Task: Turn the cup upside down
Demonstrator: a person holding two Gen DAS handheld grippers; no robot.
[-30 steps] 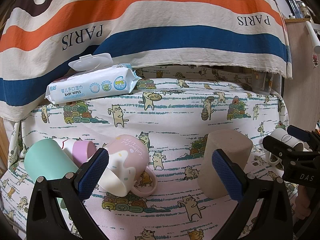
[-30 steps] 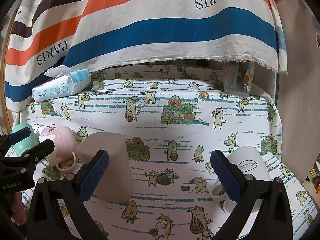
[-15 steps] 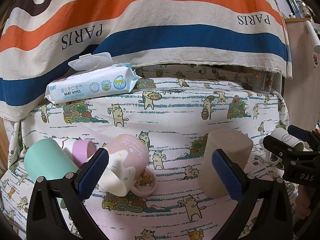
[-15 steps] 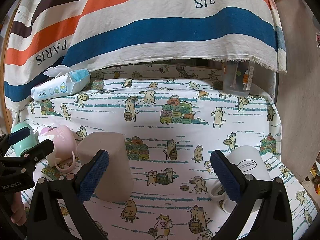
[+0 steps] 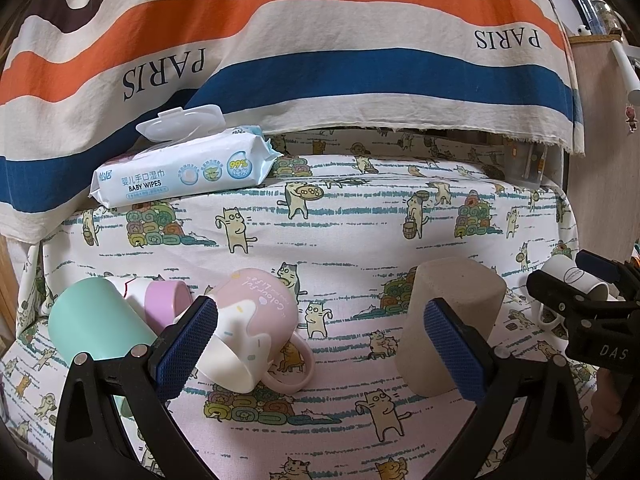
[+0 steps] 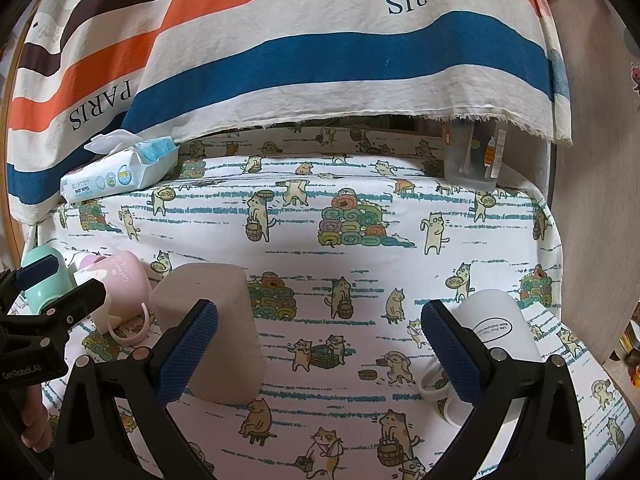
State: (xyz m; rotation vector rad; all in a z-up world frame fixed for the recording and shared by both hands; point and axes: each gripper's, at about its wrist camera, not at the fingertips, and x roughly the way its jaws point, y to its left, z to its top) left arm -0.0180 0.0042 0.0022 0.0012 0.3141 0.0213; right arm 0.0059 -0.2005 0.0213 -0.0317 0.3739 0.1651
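Note:
A beige cup (image 5: 452, 320) stands upside down on the cat-print cloth, also in the right wrist view (image 6: 212, 328). A pink mug (image 5: 256, 332) lies tilted beside a mint cup (image 5: 92, 320) and a lilac cup (image 5: 166, 304). A white mug (image 6: 496, 344) stands upside down at the right. My left gripper (image 5: 320, 348) is open and empty, between the pink mug and the beige cup. My right gripper (image 6: 320, 348) is open and empty, between the beige cup and the white mug.
A baby wipes pack (image 5: 184, 172) lies at the back left under a hanging striped PARIS cloth (image 5: 320, 60). A clear container (image 6: 474, 156) stands at the back right. A wooden panel (image 6: 596, 160) borders the right side.
Almost nothing has changed. Both grippers stay open and nearly still; the view has shifted very slightly.

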